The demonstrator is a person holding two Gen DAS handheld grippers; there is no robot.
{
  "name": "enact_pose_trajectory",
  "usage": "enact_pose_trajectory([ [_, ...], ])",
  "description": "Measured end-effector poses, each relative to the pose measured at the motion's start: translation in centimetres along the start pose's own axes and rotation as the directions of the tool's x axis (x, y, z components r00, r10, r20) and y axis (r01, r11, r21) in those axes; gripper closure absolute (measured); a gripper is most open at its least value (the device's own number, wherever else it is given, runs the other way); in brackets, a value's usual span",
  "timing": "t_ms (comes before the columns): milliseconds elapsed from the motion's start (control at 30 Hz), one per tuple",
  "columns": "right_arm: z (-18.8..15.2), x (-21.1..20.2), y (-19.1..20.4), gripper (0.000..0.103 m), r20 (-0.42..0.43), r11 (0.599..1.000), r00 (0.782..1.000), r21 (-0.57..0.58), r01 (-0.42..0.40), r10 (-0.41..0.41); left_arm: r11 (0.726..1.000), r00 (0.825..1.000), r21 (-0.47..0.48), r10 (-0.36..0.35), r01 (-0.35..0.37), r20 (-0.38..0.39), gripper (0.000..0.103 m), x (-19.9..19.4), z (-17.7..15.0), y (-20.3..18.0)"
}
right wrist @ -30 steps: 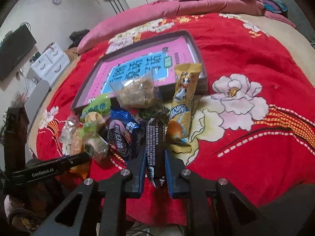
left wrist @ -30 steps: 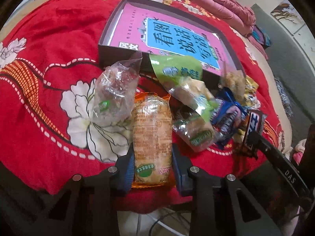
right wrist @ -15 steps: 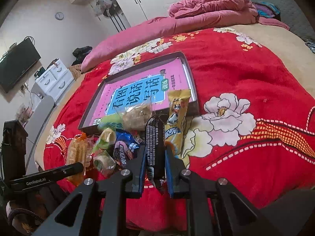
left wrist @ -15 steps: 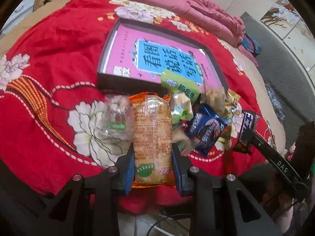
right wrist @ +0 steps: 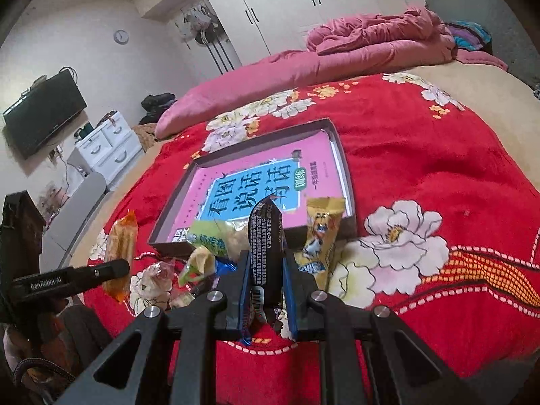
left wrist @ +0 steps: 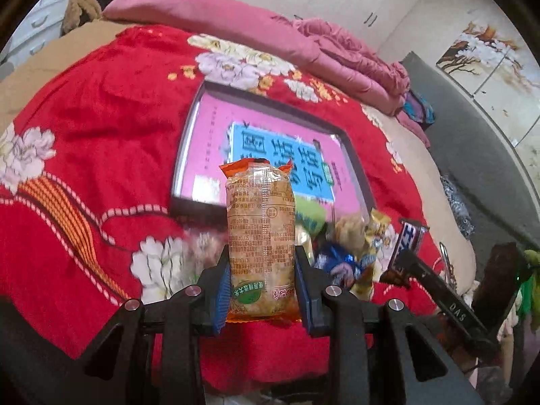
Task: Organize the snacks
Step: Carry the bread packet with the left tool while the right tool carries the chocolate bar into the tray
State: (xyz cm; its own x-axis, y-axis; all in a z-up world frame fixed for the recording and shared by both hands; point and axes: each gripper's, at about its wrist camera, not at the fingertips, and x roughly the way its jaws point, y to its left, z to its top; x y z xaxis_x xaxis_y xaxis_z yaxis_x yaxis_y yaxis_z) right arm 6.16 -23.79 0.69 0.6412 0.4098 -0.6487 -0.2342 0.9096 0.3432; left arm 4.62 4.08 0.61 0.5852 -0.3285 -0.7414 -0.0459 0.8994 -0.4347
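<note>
The left gripper (left wrist: 261,285) is clenched on an orange-wrapped biscuit pack (left wrist: 260,236), its blue pads pressing the pack's two long sides near the lower end, so the pack stands upright between the fingers and clear of the red flowered blanket (left wrist: 101,128) on the bed. The right gripper (right wrist: 266,290) is clenched on a slim dark snack bar (right wrist: 265,236), pinched across its narrow width with the upper end poking up and forward. Gripping each packet low and by its sides seems meant to leave the free end leading, which should make it easy to lay the packet flat. Beyond both grippers lies a shallow dark box (right wrist: 347,182) with a pink and blue book cover (right wrist: 256,189) lining its bottom; judging by the task, this is probably where the snacks are to go, and nothing seems to lie in it yet. The remaining snacks sit in a loose heap on the blanket just in front of the box's near wall: a yellow packet (right wrist: 320,233), a green packet (right wrist: 207,239), a blue wrapper (left wrist: 337,263) and a clear bag (right wrist: 158,275). Both held packets hang above this heap, short of the box, so the carrying step looks under way rather than finished.
</note>
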Motion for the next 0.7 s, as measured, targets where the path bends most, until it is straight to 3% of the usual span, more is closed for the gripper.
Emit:
enact_pose_trajectory([
  [367,2.3,1.1,-0.1,0.085,0.046,0.999,0.998,-0.005,-0.033,0.033,0.999,0.998,-0.039,0.023,-0.020,0.061,0.069,0.4,3.7,1.2],
  [700,4.6,2.6,-0.6,0.085,0.078,0.999,0.996,-0.005,-0.051,0.051,0.998,0.998,-0.041,0.045,-0.043,0.046,0.069,3.4,5.1,0.8],
])
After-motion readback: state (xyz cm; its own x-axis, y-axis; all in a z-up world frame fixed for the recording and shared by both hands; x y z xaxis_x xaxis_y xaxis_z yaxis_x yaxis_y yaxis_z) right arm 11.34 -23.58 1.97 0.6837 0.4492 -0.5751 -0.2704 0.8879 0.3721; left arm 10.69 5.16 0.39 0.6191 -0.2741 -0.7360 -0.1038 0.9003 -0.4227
